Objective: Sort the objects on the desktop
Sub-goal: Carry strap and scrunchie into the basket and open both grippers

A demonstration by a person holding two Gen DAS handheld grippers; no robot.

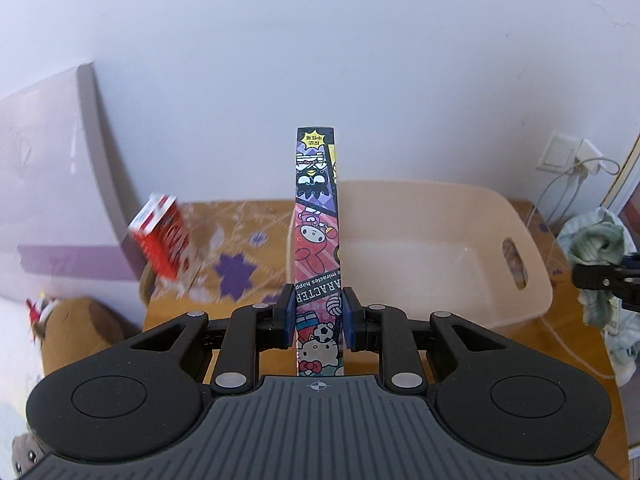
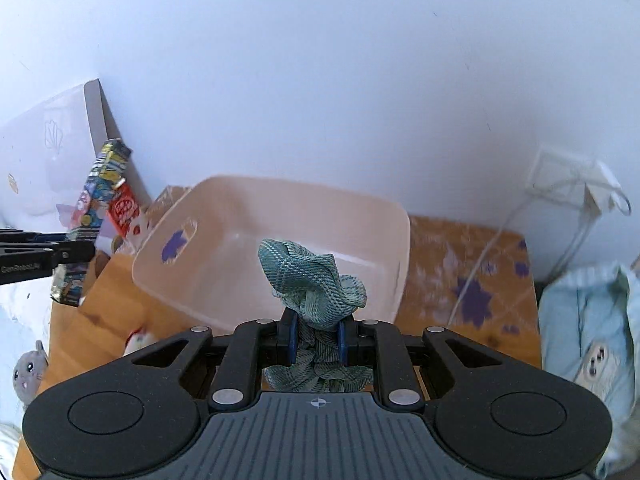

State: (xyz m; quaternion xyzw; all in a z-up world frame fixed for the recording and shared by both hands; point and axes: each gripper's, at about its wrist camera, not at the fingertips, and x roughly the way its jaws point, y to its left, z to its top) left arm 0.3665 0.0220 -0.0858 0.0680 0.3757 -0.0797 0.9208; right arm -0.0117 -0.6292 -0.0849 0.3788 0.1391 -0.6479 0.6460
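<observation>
My left gripper point(image 1: 318, 312) is shut on a long cartoon-printed box point(image 1: 317, 216) that stands up between its pads, held above the table in front of the cream plastic bin point(image 1: 516, 236). My right gripper point(image 2: 316, 336) is shut on a bunched green checked cloth point(image 2: 312, 276), lifted over the near rim of the same bin point(image 2: 280, 200), which looks bare inside. In the right wrist view the cartoon box point(image 2: 94, 208) and the left gripper show at the far left. In the left wrist view the cloth point(image 1: 600, 248) and the right gripper appear at the right edge.
A red snack box point(image 1: 164, 240) stands at the table's back left, next to a pale board point(image 1: 52, 160) leaning on the wall. A white cable point(image 2: 480, 264) runs from a wall socket point(image 1: 560, 156) across the floral table cover. Plush toys point(image 2: 28, 372) lie off the left edge.
</observation>
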